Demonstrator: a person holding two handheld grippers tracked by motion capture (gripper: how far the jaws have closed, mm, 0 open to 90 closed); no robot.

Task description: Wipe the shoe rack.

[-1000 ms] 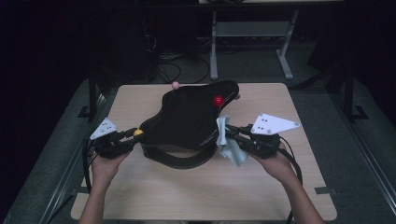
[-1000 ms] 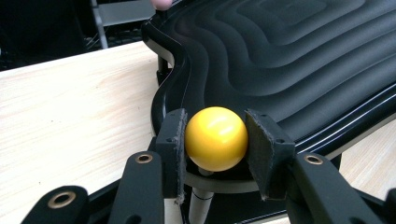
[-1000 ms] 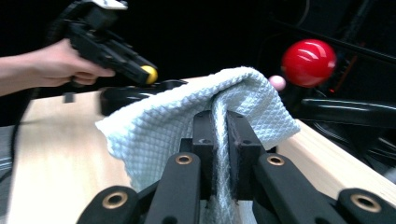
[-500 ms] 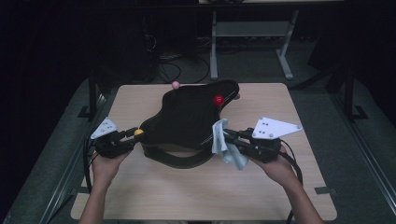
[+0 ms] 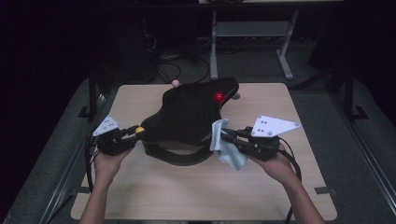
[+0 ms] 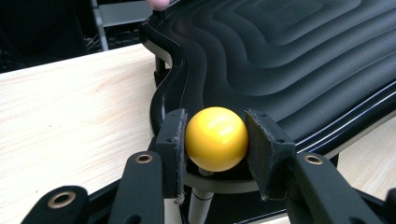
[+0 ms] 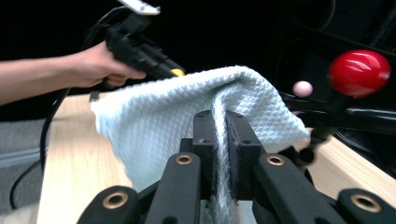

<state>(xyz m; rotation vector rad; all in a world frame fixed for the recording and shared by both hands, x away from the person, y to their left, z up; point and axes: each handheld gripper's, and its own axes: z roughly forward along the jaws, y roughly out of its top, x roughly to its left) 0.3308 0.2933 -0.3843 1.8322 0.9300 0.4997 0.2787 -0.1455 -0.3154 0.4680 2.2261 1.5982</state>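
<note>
The left gripper is clamping the yellow ball between its pads, pinning that corner of the black wavy board. The right gripper is pinching a fold of the pale blue cloth with its jaws nearly shut. The board is lying just ahead of those jaws, its long axis running away toward the red ball at the far corner, and the cloth is touching the board's near right edge. The right hand is nearer the unwiped surface. Bare table beyond and beside the right gripper is giving room to sweep, though the red ball's post could snag the cloth.
</note>
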